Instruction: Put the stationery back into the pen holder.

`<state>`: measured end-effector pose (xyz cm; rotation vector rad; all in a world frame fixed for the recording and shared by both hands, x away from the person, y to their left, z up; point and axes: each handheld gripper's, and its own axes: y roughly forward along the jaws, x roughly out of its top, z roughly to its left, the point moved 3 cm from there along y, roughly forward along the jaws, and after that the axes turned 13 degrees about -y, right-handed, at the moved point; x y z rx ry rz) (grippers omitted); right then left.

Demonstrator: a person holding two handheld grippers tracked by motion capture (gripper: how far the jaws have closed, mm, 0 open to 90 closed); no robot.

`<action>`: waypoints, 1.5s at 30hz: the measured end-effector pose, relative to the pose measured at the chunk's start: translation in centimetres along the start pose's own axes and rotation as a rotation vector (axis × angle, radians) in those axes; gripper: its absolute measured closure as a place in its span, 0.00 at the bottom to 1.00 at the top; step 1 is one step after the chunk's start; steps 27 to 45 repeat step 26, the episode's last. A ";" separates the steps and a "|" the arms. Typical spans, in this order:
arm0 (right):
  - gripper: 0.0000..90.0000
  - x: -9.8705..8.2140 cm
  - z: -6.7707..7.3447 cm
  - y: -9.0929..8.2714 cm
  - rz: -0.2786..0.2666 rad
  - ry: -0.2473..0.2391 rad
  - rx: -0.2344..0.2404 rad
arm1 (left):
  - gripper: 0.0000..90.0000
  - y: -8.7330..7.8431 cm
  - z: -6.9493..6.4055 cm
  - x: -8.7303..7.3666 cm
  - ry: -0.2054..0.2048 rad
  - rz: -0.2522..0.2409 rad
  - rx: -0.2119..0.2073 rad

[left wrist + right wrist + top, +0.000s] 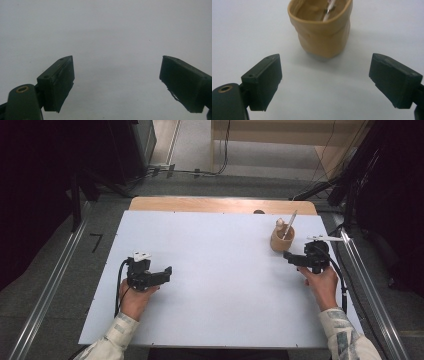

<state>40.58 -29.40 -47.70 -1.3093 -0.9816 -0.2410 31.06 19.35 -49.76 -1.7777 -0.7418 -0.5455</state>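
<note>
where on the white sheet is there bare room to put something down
Most of the white sheet is bare: the wide middle between the left tool and the right tool, and the whole far-left part. The far-right corner is crowded: the tan cup with its pen stands just beyond the right tool.

High view: fixed above your side, looking forward and down — it takes in the whole pale white tabletop (220,270) and the floor beyond. Your left gripper view sits low, close over the bare surface, looking along its own jaws. Your right gripper view, equally low, faces the tan, crumpled-looking cup (322,32) from near — the same cup (282,239) the high view shows far right.
</note>
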 end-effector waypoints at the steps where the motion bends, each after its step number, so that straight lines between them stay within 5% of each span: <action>1: 0.12 -0.2 0.1 -0.2 0.005 0.003 0.006 | 0.12 -0.1 0.2 0.0 0.000 0.000 0.000; 15: 0.12 -4.9 0.2 -3.5 0.028 0.023 0.022 | 0.05 -2.0 2.6 -0.8 -0.021 -0.022 0.022; 26: 0.12 -9.0 0.0 -6.8 0.043 0.072 0.026 | 0.04 -4.0 4.4 -3.4 -0.033 0.009 0.031; 45: 0.12 -9.0 0.0 -6.8 0.043 0.072 0.026 | 0.04 -4.0 4.4 -3.4 -0.033 0.009 0.031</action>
